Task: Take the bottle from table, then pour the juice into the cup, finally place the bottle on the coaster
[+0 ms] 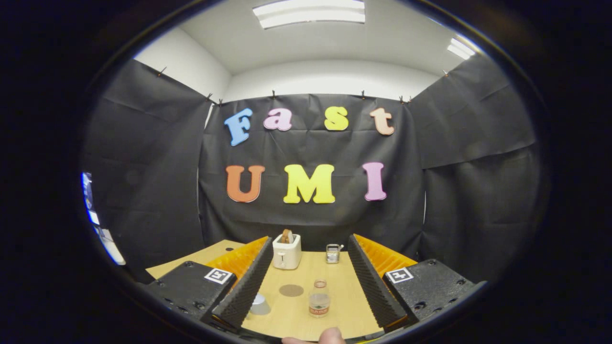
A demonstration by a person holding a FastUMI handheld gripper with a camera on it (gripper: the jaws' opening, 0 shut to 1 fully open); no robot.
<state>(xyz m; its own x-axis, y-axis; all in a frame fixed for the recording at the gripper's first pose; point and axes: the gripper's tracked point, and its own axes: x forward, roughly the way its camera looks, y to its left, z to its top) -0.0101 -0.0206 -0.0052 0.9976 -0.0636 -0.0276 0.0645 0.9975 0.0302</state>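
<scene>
Gripper (311, 286) is held wide apart, nothing between the fingers. Bottle (319, 298) is seen upright on the table (296, 325) near its front edge – between the fingers. Coaster (291, 290) lies just left of it; cup (258, 304), apparently upturned, sits beside the left finger. Toaster (287, 252) is set at the far edge

A pale wood-grain surface (342, 306) carries a clear bottle (319, 298) with a red-and-white label, a round brown coaster (291, 290) at its ten o'clock, a translucent whitish cup (258, 304), a cream toaster (286, 252) holding brown toast (287, 236), and a silvery metal rack (333, 253)
</scene>
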